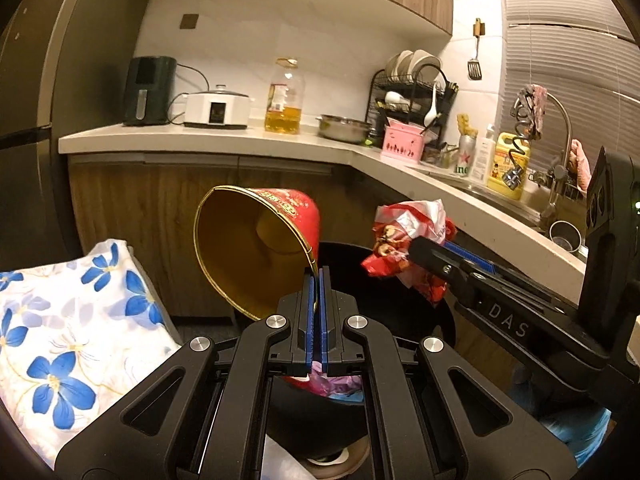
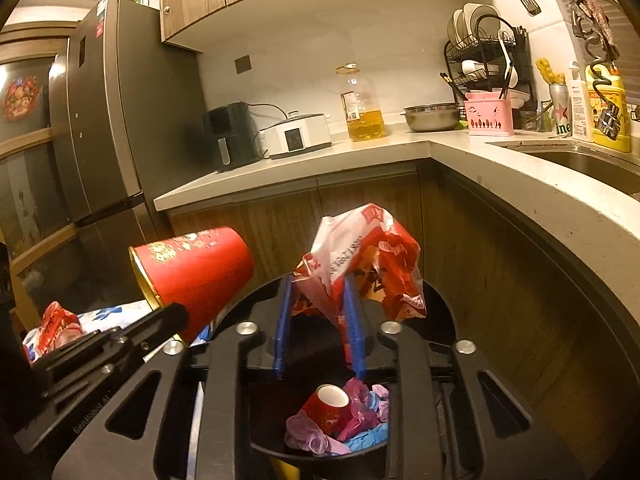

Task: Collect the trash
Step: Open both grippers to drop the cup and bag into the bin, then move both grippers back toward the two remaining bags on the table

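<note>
Red paper cup (image 1: 256,248) lies tilted, mouth seemingly toward left tongs (image 1: 319,280).

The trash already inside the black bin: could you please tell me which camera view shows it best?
The right wrist view: it looks down into the bin, showing a small red cup among pink and blue gloves. The left wrist view shows only a pink scrap behind the left tongs.

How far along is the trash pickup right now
Done: the black bin already holds a small red cup and crumpled gloves. In hand: the left tongs pinch the rim of a big red paper cup, and the right tongs have a red and white wrapper between them over the bin. Left: dropping both in.
</note>
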The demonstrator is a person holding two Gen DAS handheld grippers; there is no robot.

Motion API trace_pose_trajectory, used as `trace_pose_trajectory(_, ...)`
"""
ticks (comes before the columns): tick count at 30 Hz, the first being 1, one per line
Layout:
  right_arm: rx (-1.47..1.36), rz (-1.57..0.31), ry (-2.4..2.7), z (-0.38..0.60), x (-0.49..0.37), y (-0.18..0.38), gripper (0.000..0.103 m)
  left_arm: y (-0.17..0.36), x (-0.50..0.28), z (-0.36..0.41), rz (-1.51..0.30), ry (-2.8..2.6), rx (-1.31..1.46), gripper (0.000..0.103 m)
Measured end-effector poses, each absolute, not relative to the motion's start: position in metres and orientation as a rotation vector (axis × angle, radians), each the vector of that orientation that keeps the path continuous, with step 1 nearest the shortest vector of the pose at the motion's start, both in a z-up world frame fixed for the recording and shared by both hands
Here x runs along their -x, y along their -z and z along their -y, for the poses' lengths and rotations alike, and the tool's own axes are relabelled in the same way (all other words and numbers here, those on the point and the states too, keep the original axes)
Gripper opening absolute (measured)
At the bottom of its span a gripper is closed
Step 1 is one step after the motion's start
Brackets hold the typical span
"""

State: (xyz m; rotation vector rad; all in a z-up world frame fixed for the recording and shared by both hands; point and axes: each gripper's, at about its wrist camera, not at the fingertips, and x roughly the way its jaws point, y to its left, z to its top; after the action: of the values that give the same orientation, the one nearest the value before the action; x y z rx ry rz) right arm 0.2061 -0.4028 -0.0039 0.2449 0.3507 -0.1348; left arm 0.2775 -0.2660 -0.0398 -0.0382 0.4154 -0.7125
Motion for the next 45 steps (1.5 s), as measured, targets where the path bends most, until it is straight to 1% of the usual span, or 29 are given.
trace_pose_trajectory(2,-0.248,-0.353,0.134,0.404,-0.208,0.005,0.031,0.043,-0.281,0.267,-0.428,0.722,0.040,0.001)
trace_pose_trajectory(4,-0.255,-0.359,0.134,0.406,-0.210,0.007,0.039,0.046,-0.284,0.268,-0.440,0.727,0.039,0.001)
trace_pose_trajectory(6,-0.259,-0.364,0.139,0.407,-0.211,0.008,0.040,0.050,-0.288,0.267,-0.450,0.726,0.046,0.001)
trace_pose_trajectory(7,-0.262,-0.366,0.142,0.408,-0.212,0.009,0.042,0.051,-0.290,0.267,-0.459,0.726,0.046,0.002)
trace_pose_trajectory(9,-0.265,-0.368,0.149,0.409,-0.212,0.009,0.042,0.053,-0.292,0.267,-0.466,0.712,0.041,0.003)
trace_pose_trajectory(11,-0.268,-0.367,0.155,0.410,-0.212,0.009,0.046,0.056,-0.295,0.266,-0.481,0.712,0.047,0.007)
trace_pose_trajectory(12,-0.274,-0.365,0.156,0.410,-0.211,0.010,0.050,0.057,-0.296,0.264,-0.487,0.711,0.054,0.009)
trace_pose_trajectory(13,-0.276,-0.365,0.156,0.411,-0.212,0.010,0.053,0.058,-0.296,0.263,-0.490,0.710,0.058,0.015)
trace_pose_trajectory(14,-0.277,-0.366,0.159,0.411,-0.212,0.010,0.053,0.059,-0.295,0.262,-0.490,0.706,0.059,0.023)
trace_pose_trajectory(15,-0.277,-0.366,0.161,0.410,-0.211,0.010,0.054,0.059,-0.294,0.261,-0.489,0.701,0.060,0.028)
trace_pose_trajectory(17,-0.276,-0.365,0.164,0.409,-0.209,0.010,0.058,0.059,-0.291,0.256,-0.480,0.684,0.068,0.047)
trace_pose_trajectory(18,-0.275,-0.364,0.166,0.408,-0.209,0.010,0.059,0.059,-0.290,0.251,-0.475,0.670,0.077,0.050)
trace_pose_trajectory(20,-0.273,-0.364,0.172,0.406,-0.207,0.010,0.062,0.058,-0.287,0.242,-0.472,0.644,0.090,0.058)
trace_pose_trajectory(23,-0.273,-0.360,0.177,0.401,-0.202,0.010,0.067,0.057,-0.280,0.229,-0.451,0.571,0.088,0.067)
trace_pose_trajectory(25,-0.268,-0.357,0.181,0.397,-0.201,0.009,0.072,0.055,-0.275,0.221,-0.437,0.520,0.084,0.071)
trace_pose_trajectory(28,-0.244,-0.350,0.186,0.386,-0.197,0.008,0.077,0.053,-0.269,0.209,-0.433,0.462,0.074,0.073)
trace_pose_trajectory(33,-0.225,-0.346,0.178,0.372,-0.190,0.006,0.081,0.051,-0.258,0.187,-0.439,0.363,0.062,0.076)
trace_pose_trajectory(45,-0.172,-0.326,0.110,0.321,-0.170,-0.001,0.081,0.045,-0.222,0.127,-0.422,0.179,0.059,0.076)
